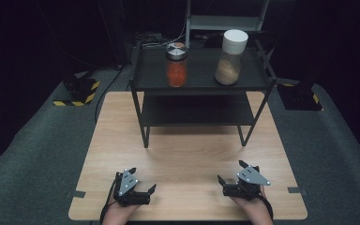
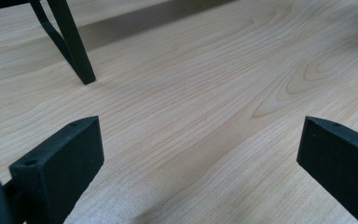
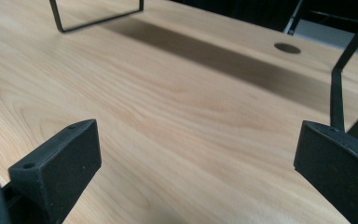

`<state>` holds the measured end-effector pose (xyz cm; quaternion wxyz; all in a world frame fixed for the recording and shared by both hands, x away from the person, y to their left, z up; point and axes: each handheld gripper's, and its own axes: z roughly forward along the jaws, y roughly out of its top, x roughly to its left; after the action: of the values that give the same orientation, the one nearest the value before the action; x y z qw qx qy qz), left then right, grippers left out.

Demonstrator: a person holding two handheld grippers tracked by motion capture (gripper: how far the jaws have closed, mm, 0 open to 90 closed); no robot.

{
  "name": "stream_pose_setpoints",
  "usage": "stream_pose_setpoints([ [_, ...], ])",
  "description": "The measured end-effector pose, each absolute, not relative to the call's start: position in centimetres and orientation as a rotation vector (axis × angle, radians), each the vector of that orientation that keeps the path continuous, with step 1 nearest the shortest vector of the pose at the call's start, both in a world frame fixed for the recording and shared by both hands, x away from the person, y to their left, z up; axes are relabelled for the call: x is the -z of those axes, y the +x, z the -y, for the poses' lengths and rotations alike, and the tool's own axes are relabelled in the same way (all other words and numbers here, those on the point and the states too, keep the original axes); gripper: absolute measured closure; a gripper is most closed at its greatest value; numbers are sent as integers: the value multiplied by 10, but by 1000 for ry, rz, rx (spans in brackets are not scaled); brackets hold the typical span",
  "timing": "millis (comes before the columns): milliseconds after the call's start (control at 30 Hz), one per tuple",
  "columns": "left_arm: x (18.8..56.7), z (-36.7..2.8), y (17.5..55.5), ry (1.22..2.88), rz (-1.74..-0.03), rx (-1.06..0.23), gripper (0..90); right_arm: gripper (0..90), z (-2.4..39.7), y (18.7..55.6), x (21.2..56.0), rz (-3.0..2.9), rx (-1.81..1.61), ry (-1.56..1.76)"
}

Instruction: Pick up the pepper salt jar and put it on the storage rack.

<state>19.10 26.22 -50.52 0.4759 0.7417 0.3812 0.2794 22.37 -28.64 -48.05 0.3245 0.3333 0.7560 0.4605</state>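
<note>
Red jar: stood upright on the top shelf of the black rack, far ahead of the fingers of both grippers; metal lid on, filled most of the way with an orange-red content.
Tall jar: stood upright on the same shelf, just beside the red jar and apart from it, ahead of the right gripper's fingers; white lid on, lower half filled with a tan powder.
Long axis: both jars stood vertical, lids up.
Rack: its lower shelf lay bare; its legs stood on the worktop between the fingers and the jars.
Rack leg: in the left gripper view, rose ahead and to the left of the fingers.
Left gripper: held in a hand at the near edge of the worktop, fingers spread wide, nothing between them but bare wood.
Right gripper: held at the near edge, well apart from the left one, fingers spread wide, gripping nothing.
Hole: a round opening in the worktop, ahead of the right fingers, in the right gripper view.
</note>
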Motion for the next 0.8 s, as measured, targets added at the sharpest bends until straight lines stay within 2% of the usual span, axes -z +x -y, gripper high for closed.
stream_pose_setpoints([
  [800,506,-259,187,1804,-941,-704,7,0,290,219,483,-2019,-1134,902],
])
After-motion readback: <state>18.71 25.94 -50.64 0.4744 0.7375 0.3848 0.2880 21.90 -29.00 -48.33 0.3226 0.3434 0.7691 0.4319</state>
